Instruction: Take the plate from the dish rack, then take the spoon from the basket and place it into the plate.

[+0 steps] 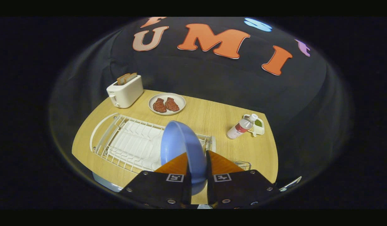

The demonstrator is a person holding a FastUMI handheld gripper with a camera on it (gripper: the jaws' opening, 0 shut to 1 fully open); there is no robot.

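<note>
Fingers point(198, 171) pinch the round light-blue plate point(181, 144) on edge, lifted above the white wire dish rack point(130, 144). You are on the first step; next, set it flat on the wooden surface point(212, 116), then reach for the spoon basket point(242, 164).

On the table point(209, 117), a plate point(181, 144) stands on edge between the fingers of the gripper point(198, 163), over the dish rack point(130, 141) at near left. A toaster point(125, 91) sits far left, with a dish of meat point(167, 103) just to its right. At right, a bottle point(242, 126) lies against a small tray point(258, 127).
</note>
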